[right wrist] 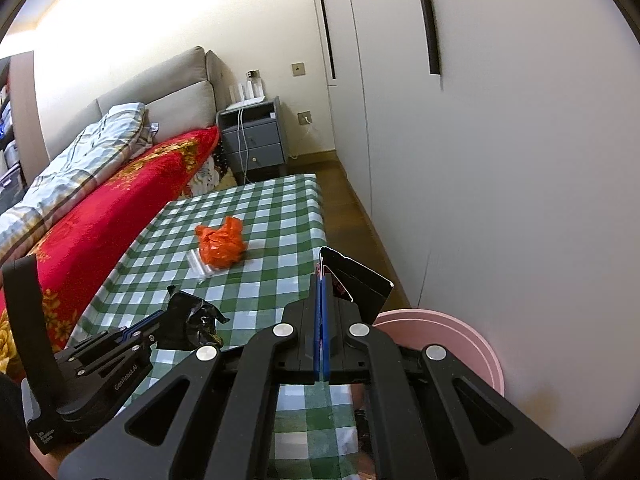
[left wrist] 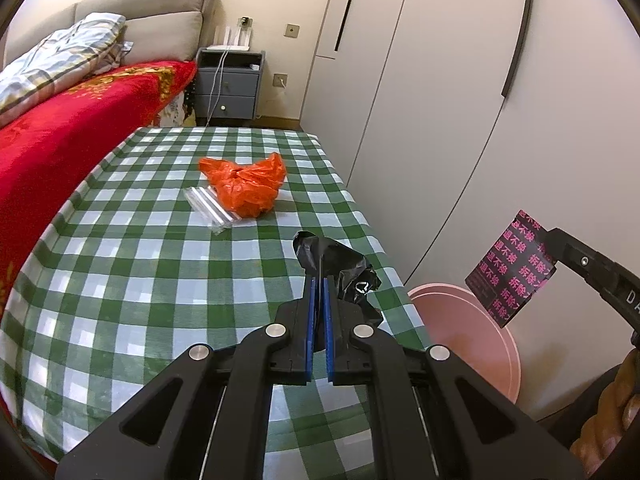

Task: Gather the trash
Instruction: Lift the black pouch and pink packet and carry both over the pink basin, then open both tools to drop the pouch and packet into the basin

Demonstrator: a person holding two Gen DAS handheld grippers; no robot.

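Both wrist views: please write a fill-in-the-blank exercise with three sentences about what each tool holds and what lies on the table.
1. The left tool is shut on a crumpled ____ plastic bag.
2. The right tool holds a black packet with pink print above the round ____ bin.
3. On the green checked tablecloth, a clear plastic sleeve touches the crumpled ____ bag.

Missing words: black; pink; orange
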